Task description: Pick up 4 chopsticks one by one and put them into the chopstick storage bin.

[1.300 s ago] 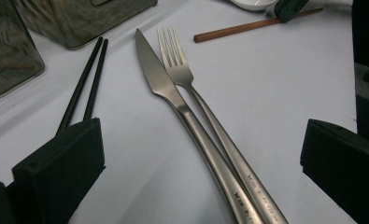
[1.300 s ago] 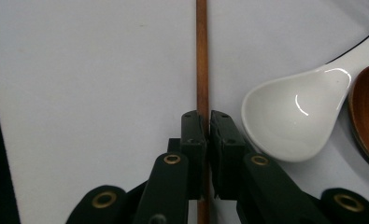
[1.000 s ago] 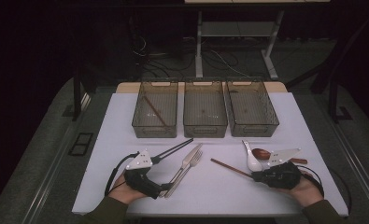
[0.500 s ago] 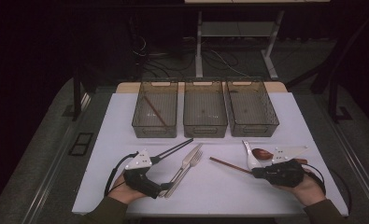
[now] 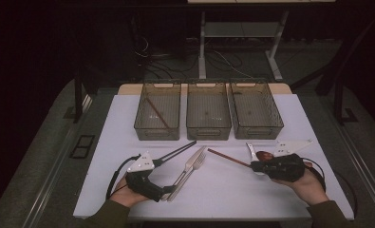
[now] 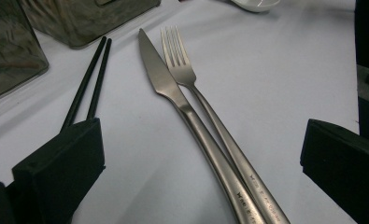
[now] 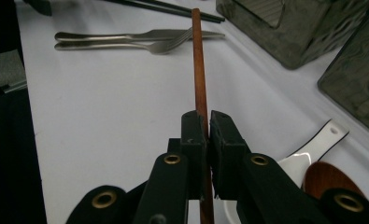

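Observation:
My right gripper (image 5: pixel 252 166) (image 7: pixel 207 122) is shut on a brown wooden chopstick (image 5: pixel 225 157) (image 7: pixel 198 65), which juts out leftward a little above the white table (image 5: pixel 232 190). At the front left, my left gripper (image 5: pixel 168 192) (image 6: pixel 201 135) stands open, its jaws on either side of the handles of a steel knife (image 6: pixel 166 81) and fork (image 6: pixel 186 72) that lie side by side (image 5: pixel 191 166). It touches neither. A pair of black chopsticks (image 5: pixel 178 151) (image 6: pixel 86 79) lies just left of the cutlery. Another brown chopstick (image 5: pixel 156 113) lies in the left bin.
Three grey mesh bins stand in a row at the back: left (image 5: pixel 142 124), middle (image 5: pixel 208 131), right (image 5: pixel 270 127). A white spoon (image 5: pixel 251 151) (image 7: pixel 313 144) and a brown wooden spoon (image 5: pixel 266 155) (image 7: pixel 329 179) lie by my right gripper. Cables trail from both grippers.
My right gripper has risen a little with the brown chopstick, whose tip now sits higher and farther back in the picture. The left gripper has stayed put.

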`<move>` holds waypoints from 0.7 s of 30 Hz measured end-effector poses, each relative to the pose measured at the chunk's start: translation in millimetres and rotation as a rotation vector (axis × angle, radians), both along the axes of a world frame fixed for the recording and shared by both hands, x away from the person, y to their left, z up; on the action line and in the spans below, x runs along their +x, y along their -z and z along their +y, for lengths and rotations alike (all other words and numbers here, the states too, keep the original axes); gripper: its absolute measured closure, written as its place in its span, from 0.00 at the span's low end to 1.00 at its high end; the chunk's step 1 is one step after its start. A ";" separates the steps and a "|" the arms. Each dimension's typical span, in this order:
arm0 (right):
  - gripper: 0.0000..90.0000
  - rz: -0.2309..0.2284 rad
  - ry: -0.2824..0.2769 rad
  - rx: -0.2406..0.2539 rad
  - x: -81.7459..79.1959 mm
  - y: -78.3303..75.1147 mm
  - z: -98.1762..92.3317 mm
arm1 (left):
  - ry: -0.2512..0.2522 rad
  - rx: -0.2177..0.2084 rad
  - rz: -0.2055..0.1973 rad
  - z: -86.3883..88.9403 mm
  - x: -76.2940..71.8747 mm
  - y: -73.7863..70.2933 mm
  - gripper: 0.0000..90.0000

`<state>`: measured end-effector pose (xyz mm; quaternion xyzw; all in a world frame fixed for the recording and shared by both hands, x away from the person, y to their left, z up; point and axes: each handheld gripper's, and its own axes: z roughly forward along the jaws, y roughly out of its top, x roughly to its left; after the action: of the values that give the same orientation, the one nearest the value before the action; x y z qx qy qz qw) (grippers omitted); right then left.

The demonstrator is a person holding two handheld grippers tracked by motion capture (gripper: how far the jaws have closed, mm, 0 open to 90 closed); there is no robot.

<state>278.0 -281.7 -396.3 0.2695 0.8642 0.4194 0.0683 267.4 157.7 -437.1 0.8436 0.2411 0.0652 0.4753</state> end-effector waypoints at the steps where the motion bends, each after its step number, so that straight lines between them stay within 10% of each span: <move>1: 0.94 -0.001 0.003 0.002 1.0 -1.1 1.2 | 0.000 0.002 0.002 0.2 0.0 -0.1 0.00; 21: 0.94 -0.040 0.028 0.055 25.6 -19.1 30.9 | 0.002 -0.001 0.003 -0.7 -0.2 0.4 0.00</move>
<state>303.6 -250.8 -377.2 0.2750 0.8469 0.4474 0.0838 267.2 157.0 -437.5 0.8437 0.2409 0.0632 0.4755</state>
